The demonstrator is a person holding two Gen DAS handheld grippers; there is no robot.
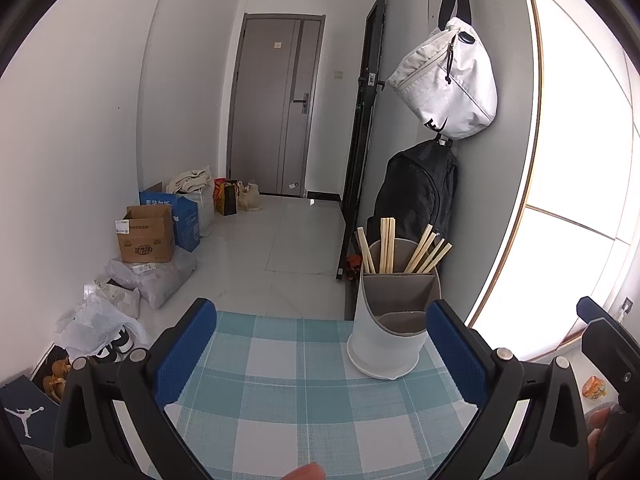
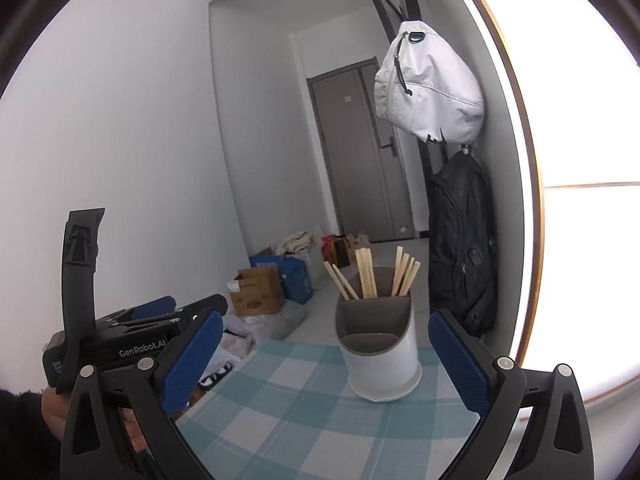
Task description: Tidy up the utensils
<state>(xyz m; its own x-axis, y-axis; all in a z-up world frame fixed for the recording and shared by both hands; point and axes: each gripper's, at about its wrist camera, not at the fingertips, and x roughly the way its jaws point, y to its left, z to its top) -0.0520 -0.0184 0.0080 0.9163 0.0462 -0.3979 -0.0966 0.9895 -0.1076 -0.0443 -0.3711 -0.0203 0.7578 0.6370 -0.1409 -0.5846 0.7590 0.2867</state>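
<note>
**Both tongs spread and empty; chopsticks standing in holder**

Left tongs (image 1: 320, 344) held low and level over the bench (image 1: 280, 400), blue pads (image 1: 186, 352) spread wide, nothing between them. Seen from the right wrist view at 9 o'clock as a black body (image 2: 132, 340) gripped from below by a hand (image 2: 56, 408) in a dark sleeve.

Right tongs (image 2: 326, 360) likewise released, pads wide apart and bare, aimed at the utensil holder (image 2: 378, 352).

Holder upright on the checked cloth, at 1 o'clock in the left view (image 1: 394, 320), close to the far bench edge. Wooden chopsticks (image 2: 372, 276) all in the rear compartment, leaning apart in three bunches; front compartment showing nothing inside.

Open cloth at 6 o'clock between both pairs of pads. Far bench edge at 12 o'clock, floor beyond. Black backpack (image 2: 460, 248) and white bag (image 2: 430, 84) hanging on the wall at 1 to 2 o'clock, behind the holder. Cardboard boxes (image 1: 146, 234) on the floor at 10 o'clock, well apart.
</note>
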